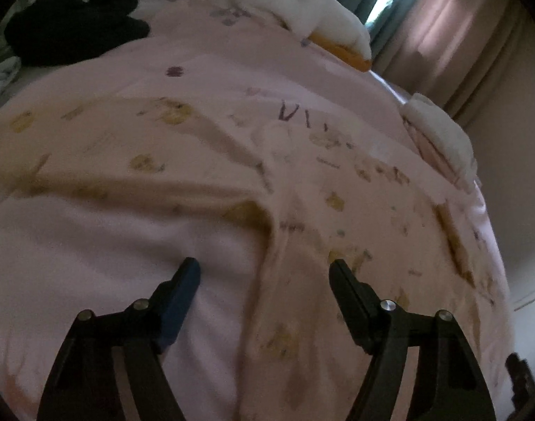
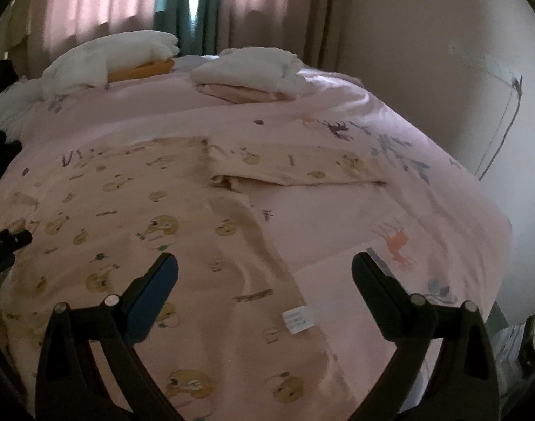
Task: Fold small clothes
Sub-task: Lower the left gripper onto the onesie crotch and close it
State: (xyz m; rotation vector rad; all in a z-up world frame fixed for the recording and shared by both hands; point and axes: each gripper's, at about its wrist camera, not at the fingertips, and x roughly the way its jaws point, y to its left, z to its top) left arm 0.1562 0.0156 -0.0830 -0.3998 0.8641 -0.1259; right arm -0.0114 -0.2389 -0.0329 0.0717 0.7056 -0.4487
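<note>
So the pink bedspread [image 2: 337, 112] fills my view, with the pale printed garment [image 2: 134, 210] spread flat across its middle. My left gripper [image 1: 264, 266] and right gripper [image 2: 264, 263] hover over that garment, jaws apart, gripping nothing.

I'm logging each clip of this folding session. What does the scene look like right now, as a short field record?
surface: bed with pink sheet
garment being worked: pale printed garment spread flat, white label showing
left tongs: open, holding nothing, above the garment
right tongs: open, holding nothing, above the garment
folded stacks: white-and-orange pile, white-and-pink pile, at the far end
other: black clothing at the far left
backdrop: curtains
</note>
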